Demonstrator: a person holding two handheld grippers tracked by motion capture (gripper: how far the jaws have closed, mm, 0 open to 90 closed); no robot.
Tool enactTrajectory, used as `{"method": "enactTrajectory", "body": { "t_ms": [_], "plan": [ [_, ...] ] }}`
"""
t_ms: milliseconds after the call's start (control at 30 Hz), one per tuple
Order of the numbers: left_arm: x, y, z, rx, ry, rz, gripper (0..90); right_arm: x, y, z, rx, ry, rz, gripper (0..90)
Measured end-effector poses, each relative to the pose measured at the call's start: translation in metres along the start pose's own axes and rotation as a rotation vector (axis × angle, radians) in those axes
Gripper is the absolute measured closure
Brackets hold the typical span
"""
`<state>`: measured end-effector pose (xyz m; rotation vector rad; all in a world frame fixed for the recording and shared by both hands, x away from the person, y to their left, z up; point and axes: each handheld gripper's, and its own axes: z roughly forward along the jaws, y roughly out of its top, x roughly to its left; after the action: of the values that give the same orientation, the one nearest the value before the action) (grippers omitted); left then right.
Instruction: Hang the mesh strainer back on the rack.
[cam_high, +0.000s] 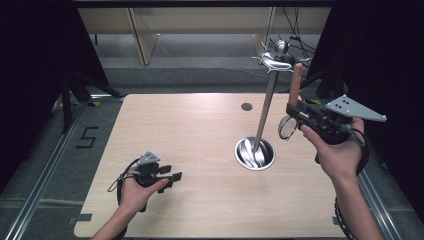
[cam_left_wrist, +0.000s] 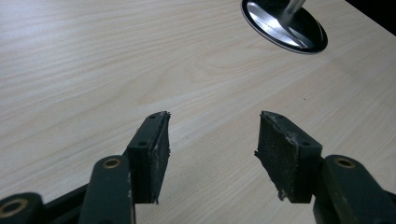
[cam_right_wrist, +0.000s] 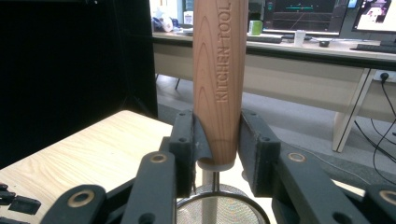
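Strainer held up by its wooden handle in my right jaws, beside the stand.

The strainer (cam_right_wrist: 219, 84) had a smooth, rounded wooden handle stamped "KITCHEN TOOL", with a thin wire neck leading down to a round fine-mesh bowl; I held it upright, above the right edge of the bench, just beside the hooked top of the stand. My right gripper (cam_high: 296, 111) had its black padded jaws clamped on the lower end of the handle, partway closed. The stand (cam_high: 265, 112) was a slim polished metal pole, tilted, rising from a shiny round dished base on the pale wood-grain bench (cam_high: 190, 130). My left gripper (cam_left_wrist: 212, 140) hung low over the bench's near left part, its worn, rough-padded jaws apart and holding nothing.
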<state>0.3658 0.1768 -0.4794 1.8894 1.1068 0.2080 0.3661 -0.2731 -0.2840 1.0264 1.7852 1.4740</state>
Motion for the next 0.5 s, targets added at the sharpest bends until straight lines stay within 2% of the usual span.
{"method": "enactTrajectory", "body": {
  "t_ms": [33,100,267,500],
  "plan": [
    [0.0000,0.0000,0.0000,-0.001,0.000,0.000,42.8,-0.0008,0.0001,0.0008,-0.011,-0.009,-0.014,69.3],
    [-0.0001,0.0000,0.0000,0.000,-0.001,0.001,42.8,0.0008,0.0002,0.0010,-0.001,-0.008,0.008,69.3],
    [0.0000,0.0000,0.0000,0.000,0.000,0.000,42.8,0.0005,0.0005,0.0031,-0.002,-0.012,-0.007,69.3],
    [0.0001,0.0000,-0.0002,-0.001,0.001,0.000,42.8,0.0022,0.0005,0.0057,0.009,-0.019,-0.003,69.2]
  ]
}}
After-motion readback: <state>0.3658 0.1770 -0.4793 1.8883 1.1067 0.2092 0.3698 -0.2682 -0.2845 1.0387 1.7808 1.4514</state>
